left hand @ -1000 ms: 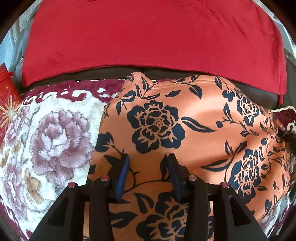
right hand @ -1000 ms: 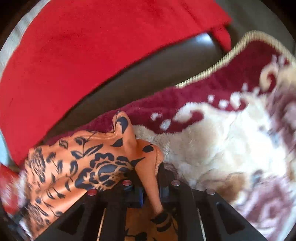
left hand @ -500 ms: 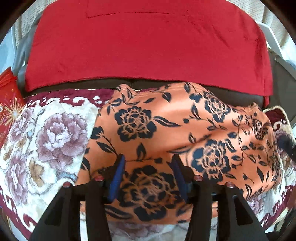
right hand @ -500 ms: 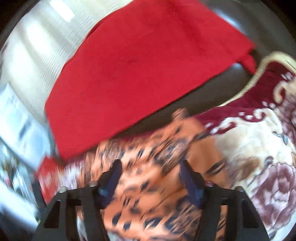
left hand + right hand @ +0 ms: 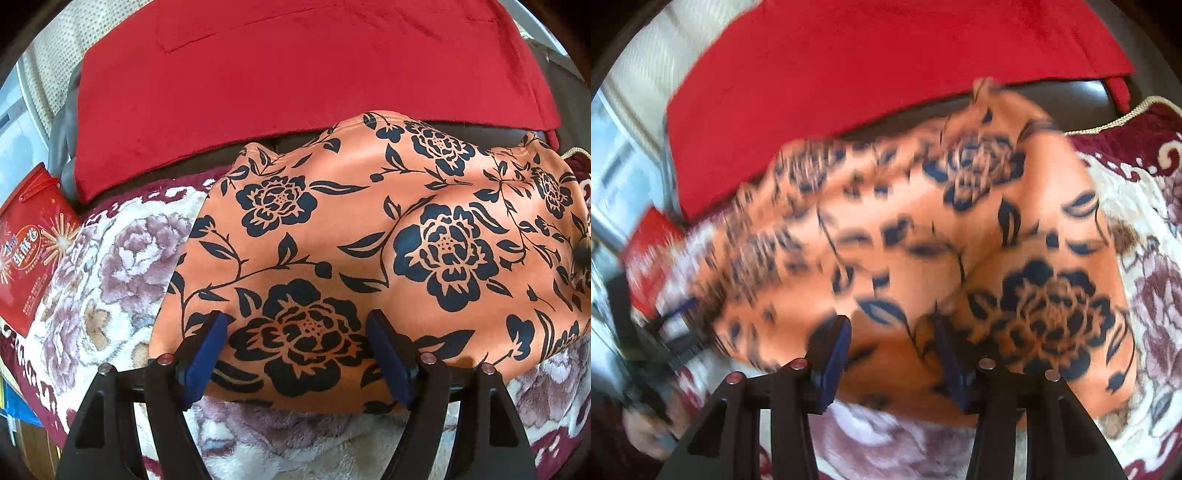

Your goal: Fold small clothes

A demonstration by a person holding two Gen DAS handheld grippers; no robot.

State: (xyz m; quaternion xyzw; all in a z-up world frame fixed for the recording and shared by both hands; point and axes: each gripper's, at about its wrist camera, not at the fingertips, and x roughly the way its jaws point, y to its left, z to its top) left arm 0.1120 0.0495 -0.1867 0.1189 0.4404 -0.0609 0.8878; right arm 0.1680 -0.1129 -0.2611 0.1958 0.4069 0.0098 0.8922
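An orange garment with a dark blue flower print (image 5: 369,229) lies spread and doubled over on a plush flowered blanket (image 5: 110,266). My left gripper (image 5: 297,332) hovers over the garment's near edge. Its jaws are opening, the blue pads (image 5: 210,343) stand wide apart and nothing is pinched between them. In the blurred right wrist view the same garment (image 5: 923,240) fills the middle. My right gripper (image 5: 892,343) sits over its near edge. Its jaws are closing a little, the pads are apart, and the cloth only lies underneath.
A red cloth (image 5: 295,74) hangs over the dark sofa back behind the garment. A red printed packet (image 5: 29,243) lies at the blanket's left edge. The blanket's maroon border with cord trim (image 5: 1126,122) shows at the right. A hand (image 5: 646,439) appears low left in the right view.
My right gripper let go of the raised fold of cloth and opened. Both grippers drew back toward the garment's near edge. The left jaws spread wider. The garment now lies flat.
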